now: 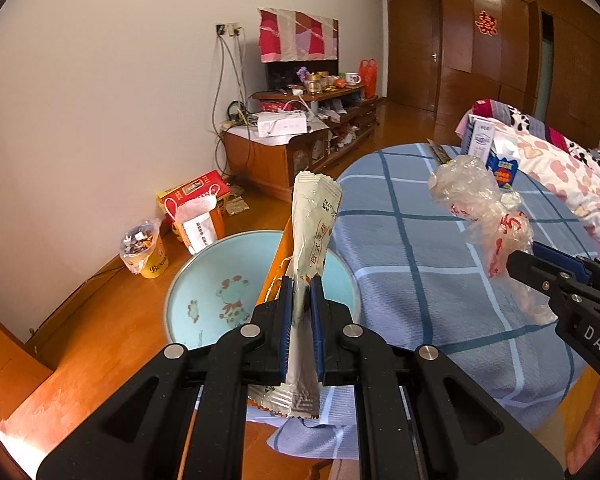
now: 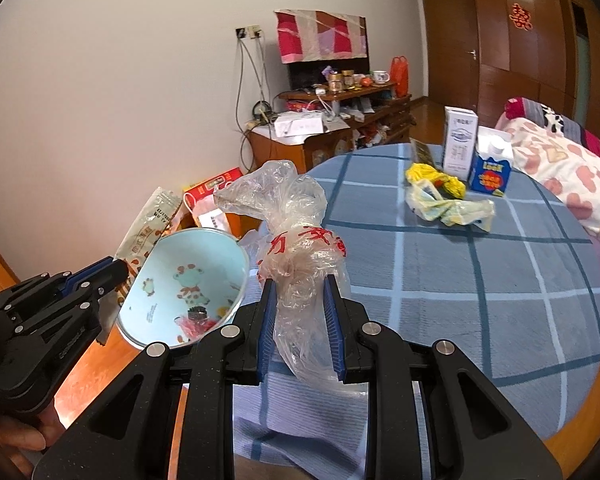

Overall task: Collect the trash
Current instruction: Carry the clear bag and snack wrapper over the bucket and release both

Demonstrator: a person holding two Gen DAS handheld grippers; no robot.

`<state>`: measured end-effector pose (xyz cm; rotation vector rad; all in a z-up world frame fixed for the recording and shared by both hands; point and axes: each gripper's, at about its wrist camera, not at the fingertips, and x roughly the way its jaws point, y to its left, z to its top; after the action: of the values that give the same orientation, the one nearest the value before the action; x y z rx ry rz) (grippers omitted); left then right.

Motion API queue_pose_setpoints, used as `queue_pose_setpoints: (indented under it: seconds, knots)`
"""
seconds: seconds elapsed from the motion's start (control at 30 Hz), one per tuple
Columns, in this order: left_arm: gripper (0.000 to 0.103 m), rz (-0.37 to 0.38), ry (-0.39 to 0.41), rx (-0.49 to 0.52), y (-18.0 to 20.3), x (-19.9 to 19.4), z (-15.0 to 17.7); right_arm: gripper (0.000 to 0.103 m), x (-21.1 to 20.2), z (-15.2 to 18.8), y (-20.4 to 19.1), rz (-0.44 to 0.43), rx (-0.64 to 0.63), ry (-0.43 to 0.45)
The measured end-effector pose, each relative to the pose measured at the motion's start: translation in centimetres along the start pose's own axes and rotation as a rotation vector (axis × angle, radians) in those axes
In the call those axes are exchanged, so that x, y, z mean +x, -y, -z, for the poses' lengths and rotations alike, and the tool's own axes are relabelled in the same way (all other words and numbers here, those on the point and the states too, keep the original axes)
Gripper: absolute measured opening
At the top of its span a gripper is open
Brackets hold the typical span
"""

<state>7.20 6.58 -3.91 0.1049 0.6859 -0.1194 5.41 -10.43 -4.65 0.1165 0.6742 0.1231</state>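
Here, crumpled clear plastic bag with red print, pale snack wrapper

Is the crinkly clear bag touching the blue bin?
Apart. In the right wrist view the clear bag is pinched in the right tool, held up beside the blue bin with tablecloth showing between them.
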Motion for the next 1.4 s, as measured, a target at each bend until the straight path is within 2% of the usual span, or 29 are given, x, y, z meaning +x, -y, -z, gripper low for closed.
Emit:
queue_pose_setpoints:
  seconds: [0.7, 1.4]
  knots:
    - [0.009, -0.081, -0.017, -0.073, -3.7, 1.6, -0.2, 0.025, 2.8, -1.2, -3.4, -0.074, -0.059, -0.022]
    - [0.009, -0.128, -0.07, -0.114, -4.8, 4.6, -0.5, 0.025, 6.3, -2.6, -5.1, -0.122, -0.064, -0.057]
